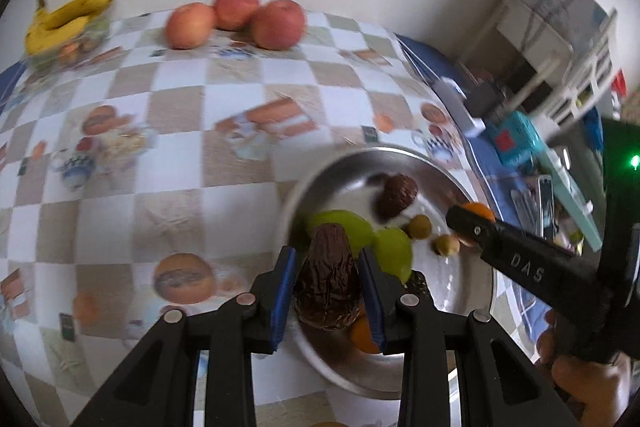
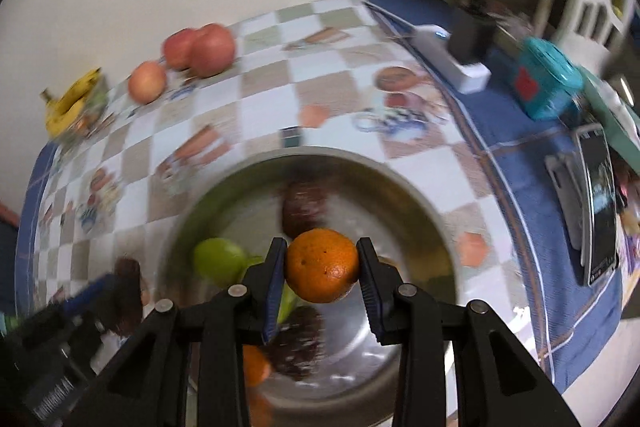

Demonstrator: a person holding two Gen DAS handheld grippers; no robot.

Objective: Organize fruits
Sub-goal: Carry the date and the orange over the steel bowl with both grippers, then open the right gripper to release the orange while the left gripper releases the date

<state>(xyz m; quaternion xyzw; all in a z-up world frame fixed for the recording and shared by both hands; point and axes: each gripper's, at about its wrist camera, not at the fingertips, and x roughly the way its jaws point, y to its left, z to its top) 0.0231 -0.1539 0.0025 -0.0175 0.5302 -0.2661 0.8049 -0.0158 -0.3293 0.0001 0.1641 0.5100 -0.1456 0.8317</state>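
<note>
My left gripper (image 1: 327, 277) is shut on a dark brown wrinkled avocado (image 1: 327, 287) and holds it over the near left edge of a metal bowl (image 1: 452, 287). My right gripper (image 2: 322, 269) is shut on an orange (image 2: 322, 265) above the same bowl (image 2: 424, 195). In the bowl lie another dark avocado (image 1: 396, 195), two green fruits (image 1: 352, 227), two small olive-coloured fruits (image 1: 419, 226) and another orange (image 2: 254, 365). The right gripper also shows in the left wrist view (image 1: 468, 217), with the orange (image 1: 478, 211) behind its finger.
Three red apples (image 1: 236, 17) and a bunch of bananas (image 1: 66, 21) on a glass dish lie at the far edge of the checked tablecloth (image 1: 180, 147). A white power strip (image 2: 452, 57), a teal box (image 2: 548, 83) and phones (image 2: 596, 203) lie on the blue cloth to the right.
</note>
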